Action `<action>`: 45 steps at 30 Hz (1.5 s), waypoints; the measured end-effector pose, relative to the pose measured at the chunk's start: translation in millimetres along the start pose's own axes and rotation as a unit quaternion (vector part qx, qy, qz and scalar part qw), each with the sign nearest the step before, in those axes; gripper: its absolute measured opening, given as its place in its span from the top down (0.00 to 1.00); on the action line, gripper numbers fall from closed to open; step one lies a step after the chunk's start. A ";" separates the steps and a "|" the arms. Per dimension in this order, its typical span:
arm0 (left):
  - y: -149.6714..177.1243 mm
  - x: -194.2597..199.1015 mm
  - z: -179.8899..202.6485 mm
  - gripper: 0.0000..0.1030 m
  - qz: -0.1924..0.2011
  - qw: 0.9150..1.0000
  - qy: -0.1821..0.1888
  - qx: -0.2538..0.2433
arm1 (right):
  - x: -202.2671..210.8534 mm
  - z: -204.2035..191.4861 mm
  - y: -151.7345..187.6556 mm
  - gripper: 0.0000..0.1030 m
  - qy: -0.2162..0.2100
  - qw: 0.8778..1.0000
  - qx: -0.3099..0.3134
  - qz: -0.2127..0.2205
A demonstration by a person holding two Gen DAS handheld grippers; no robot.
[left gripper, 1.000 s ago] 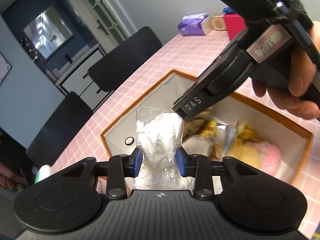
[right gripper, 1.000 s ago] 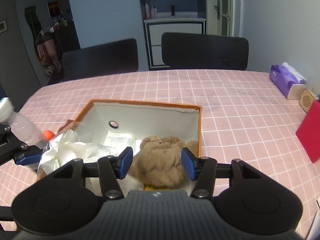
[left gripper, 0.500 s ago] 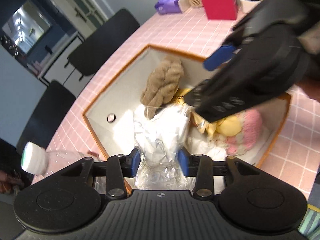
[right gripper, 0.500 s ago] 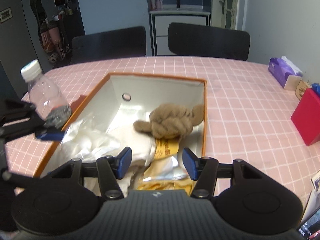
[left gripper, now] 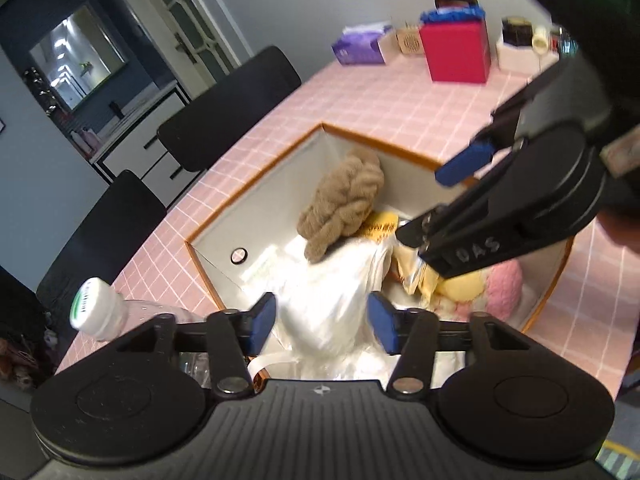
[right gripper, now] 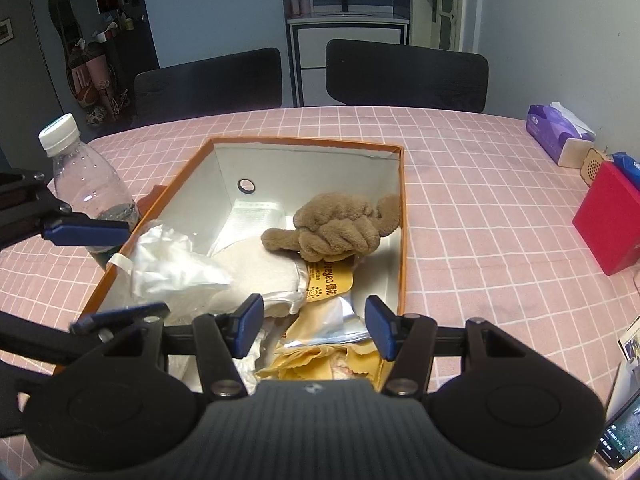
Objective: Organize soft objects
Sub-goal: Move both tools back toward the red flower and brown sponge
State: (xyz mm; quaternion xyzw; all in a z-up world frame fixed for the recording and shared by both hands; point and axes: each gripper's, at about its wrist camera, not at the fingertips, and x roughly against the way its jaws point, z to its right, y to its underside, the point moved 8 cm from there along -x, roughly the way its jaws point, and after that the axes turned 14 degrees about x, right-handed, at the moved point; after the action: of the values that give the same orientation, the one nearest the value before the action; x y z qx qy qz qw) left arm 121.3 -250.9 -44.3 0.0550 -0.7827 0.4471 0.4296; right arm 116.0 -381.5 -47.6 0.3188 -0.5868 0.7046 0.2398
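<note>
An orange-rimmed cardboard box (right gripper: pixel 403 216) on the pink checked table holds soft things: a brown knotted plush (right gripper: pixel 340 226), a crumpled white plastic bag (right gripper: pixel 172 260), yellow packets (right gripper: pixel 328 280) and a pink and yellow plush (left gripper: pixel 500 284). My left gripper (left gripper: pixel 322 322) is open over the box's near end, with the white bag (left gripper: pixel 336 300) lying loose between its fingers. My right gripper (right gripper: pixel 314 326) is open and empty above the box's near edge. In the left wrist view the right gripper (left gripper: pixel 464 184) hangs over the box.
A clear water bottle (right gripper: pixel 86 192) stands by the box's left side. A red box (right gripper: pixel 608 220), a purple tissue pack (right gripper: pixel 556 136) and small items sit at the table's right. Two black chairs (right gripper: pixel 404 74) stand behind the table.
My left gripper has opened and let go of the white bag, which now lies in the box. My right gripper has drawn back a little from the brown plush.
</note>
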 end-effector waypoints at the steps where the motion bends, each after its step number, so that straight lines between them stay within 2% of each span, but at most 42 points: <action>1: -1.0 2.8 0.3 0.46 0.005 1.000 0.003 0.002 | 0.7 -0.8 0.1 0.46 0.000 1.000 0.001 0.001; 2: -1.8 4.0 1.3 0.48 0.008 1.000 0.005 0.002 | 0.9 -1.6 0.5 0.46 0.000 1.000 0.002 0.000; 3: -1.7 3.4 2.1 0.58 0.008 1.000 0.003 0.002 | 0.5 -2.5 1.4 0.46 0.000 1.000 0.002 -0.001; 6: 1.9 -10.0 3.1 0.77 -0.007 1.000 -0.010 -0.004 | -3.4 -5.3 3.6 0.46 -0.002 1.000 0.003 -0.006; 9: 7.4 -29.5 0.8 0.85 -0.027 1.000 -0.016 0.000 | -6.5 -9.6 6.2 0.46 -0.007 1.000 0.002 -0.012; 11: 9.6 -40.2 -3.9 0.86 -0.035 0.999 -0.025 0.013 | -7.2 -12.0 7.9 0.46 -0.009 1.000 0.002 -0.013; 16: 9.6 -32.6 -8.6 0.83 -0.011 0.999 -0.016 0.038 | -4.2 -12.3 12.8 0.46 -0.009 1.000 -0.002 -0.016; 19: 5.9 -9.2 -5.0 0.80 0.025 0.999 -0.011 0.039 | 2.0 -13.0 13.9 0.46 -0.007 1.000 -0.004 -0.011; 21: 4.5 8.0 -3.8 0.74 0.049 0.998 -0.005 0.042 | 6.9 -15.4 14.7 0.45 -0.003 1.000 -0.004 -0.007; 26: 13.9 48.3 -2.6 0.69 0.099 0.994 0.020 0.048 | 25.5 -28.6 18.7 0.43 0.006 1.000 0.008 0.010; 28: 21.2 60.7 -4.0 0.68 0.112 0.992 0.022 0.050 | 35.1 -37.1 20.2 0.38 0.002 1.000 0.018 0.019; 37: 69.3 93.1 -27.3 0.61 0.146 0.983 0.035 0.108 | 76.3 -80.6 32.9 0.34 0.010 0.996 0.055 0.067; 39: 81.3 97.2 -37.2 0.55 0.153 0.980 0.025 0.125 | 82.0 -91.7 36.9 0.34 0.008 0.995 0.059 0.077; 45: 118.8 105.0 -72.7 0.53 0.157 0.971 0.003 0.180 | 85.6 -134.0 46.0 0.34 0.005 0.992 0.072 0.107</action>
State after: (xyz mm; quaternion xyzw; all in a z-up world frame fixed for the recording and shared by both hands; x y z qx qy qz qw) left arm 45.2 -94.7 -29.3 0.0064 -0.6870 0.6427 0.3390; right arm 2.4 -262.4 -30.5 0.2675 -0.5642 0.7680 0.1422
